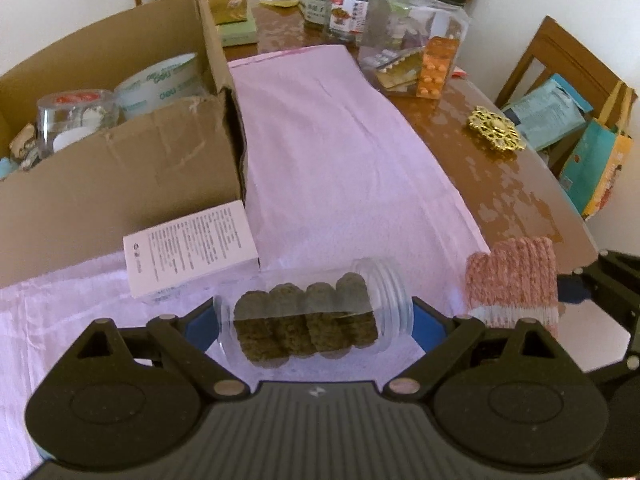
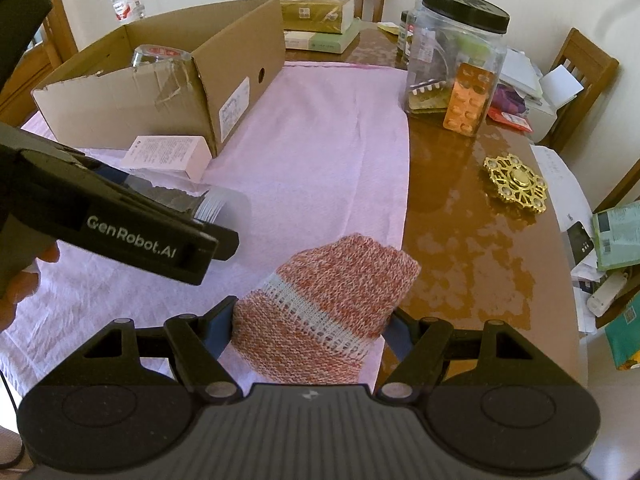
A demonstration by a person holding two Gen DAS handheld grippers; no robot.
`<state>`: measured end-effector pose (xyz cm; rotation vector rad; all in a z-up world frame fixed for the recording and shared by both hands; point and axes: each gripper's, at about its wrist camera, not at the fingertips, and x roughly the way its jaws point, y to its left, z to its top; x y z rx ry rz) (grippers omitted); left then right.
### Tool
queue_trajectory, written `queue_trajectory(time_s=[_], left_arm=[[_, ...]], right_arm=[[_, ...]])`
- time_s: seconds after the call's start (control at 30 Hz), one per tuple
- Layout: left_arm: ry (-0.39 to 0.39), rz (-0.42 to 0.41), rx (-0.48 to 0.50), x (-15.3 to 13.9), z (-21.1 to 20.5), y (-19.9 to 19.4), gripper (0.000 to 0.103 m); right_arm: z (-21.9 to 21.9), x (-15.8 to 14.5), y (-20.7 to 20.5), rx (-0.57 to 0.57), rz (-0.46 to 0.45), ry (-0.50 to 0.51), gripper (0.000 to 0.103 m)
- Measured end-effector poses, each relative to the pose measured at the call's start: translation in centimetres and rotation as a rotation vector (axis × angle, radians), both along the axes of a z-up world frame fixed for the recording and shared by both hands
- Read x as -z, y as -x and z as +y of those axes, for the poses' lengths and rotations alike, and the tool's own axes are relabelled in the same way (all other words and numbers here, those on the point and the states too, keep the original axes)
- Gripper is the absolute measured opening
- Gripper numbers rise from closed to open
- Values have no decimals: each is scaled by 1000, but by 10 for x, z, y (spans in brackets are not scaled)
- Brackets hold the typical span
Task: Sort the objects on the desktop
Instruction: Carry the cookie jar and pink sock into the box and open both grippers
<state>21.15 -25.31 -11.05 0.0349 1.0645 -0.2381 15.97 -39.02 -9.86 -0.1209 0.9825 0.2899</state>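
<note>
Left tongs (image 1: 316, 318) spread wide – clamping a clear jar (image 1: 316, 316) endwise; right tongs (image 2: 310, 330) squeeze a knitted sock (image 2: 332, 300).

Both grippers are matte black: the left gripper (image 1: 316, 320) and right gripper (image 2: 310, 330) each show a ribbed grey-black body, two rounded housings, angled link arms with silver pivot pins, and blue-padded jaws. White "GenRobot.AI" lettering marks the left one's side.
</note>
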Motion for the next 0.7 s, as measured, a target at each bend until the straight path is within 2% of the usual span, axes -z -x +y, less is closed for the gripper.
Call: queue_trajectory(time_s=[0.4, 0.7], left_arm=[[22, -9, 64, -17, 19, 7, 92], [17, -19, 112, -44, 41, 18, 92]], right_arm=[[8, -11, -3, -57, -16, 6, 79], [24, -31, -4, -143, -36, 7, 79]])
